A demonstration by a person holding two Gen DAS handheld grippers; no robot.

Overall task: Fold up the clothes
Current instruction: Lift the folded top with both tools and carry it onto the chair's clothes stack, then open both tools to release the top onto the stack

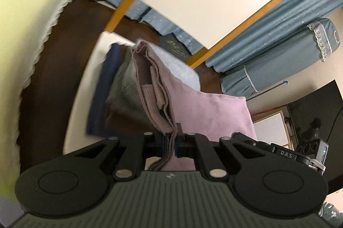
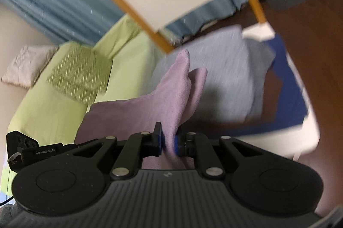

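Left wrist view shows "DAS" printed on your right gripper (image 1: 287,154); right wrist view reads "GenRobot.AI" on your left gripper (image 2: 46,152). Both sets of jaws are clenched on the pink garment (image 1: 205,112), which hangs stretched between them above the table (image 1: 81,86) (a grey folded piece (image 2: 225,78) lies beneath). Gold writing on the dark book (image 1: 173,46) is unreadable, and motion blur smears the navy cloth (image 2: 289,82).

cloth (image 1: 205,112) stretched between both tools
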